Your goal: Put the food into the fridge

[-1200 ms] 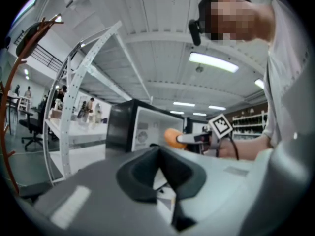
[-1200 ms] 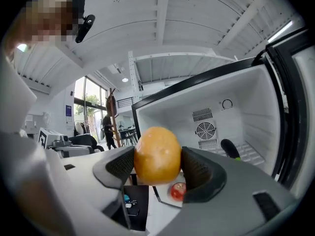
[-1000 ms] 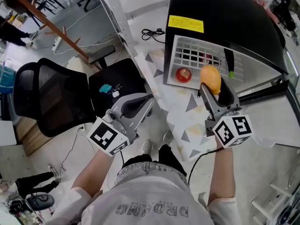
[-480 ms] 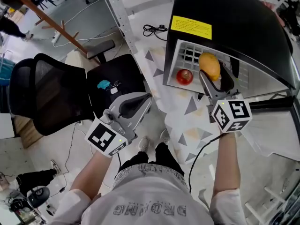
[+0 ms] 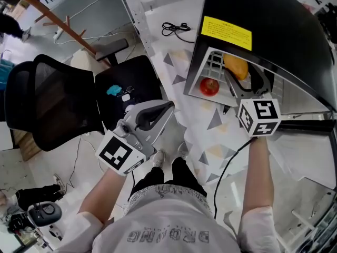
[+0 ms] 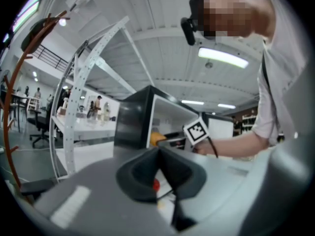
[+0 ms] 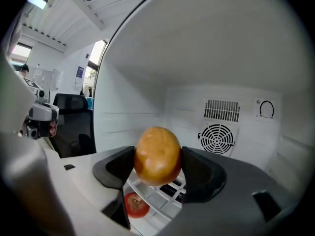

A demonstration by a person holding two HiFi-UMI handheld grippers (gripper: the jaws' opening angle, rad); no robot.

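Right gripper (image 7: 158,167) is clamped on the mango (image 7: 157,149) inside the fridge (image 7: 147,58) — its wire shelf (image 7: 165,193) lies just below, with the apple (image 7: 136,204) down-left. Left gripper (image 6: 157,173), jaws together on nothing, hangs well outside the fridge.

Black mesh chair (image 5: 47,107) stands on pale floor (image 5: 45,186) near white post (image 5: 138,22).

From my seat I can read only the outlined print on the person's grey shirt (image 5: 168,237), which starts "DRO" and ends "NG" with the middle unclear, while the yellow label (image 5: 226,32) on top of the black fridge (image 5: 276,28) carries print too small for me to read.
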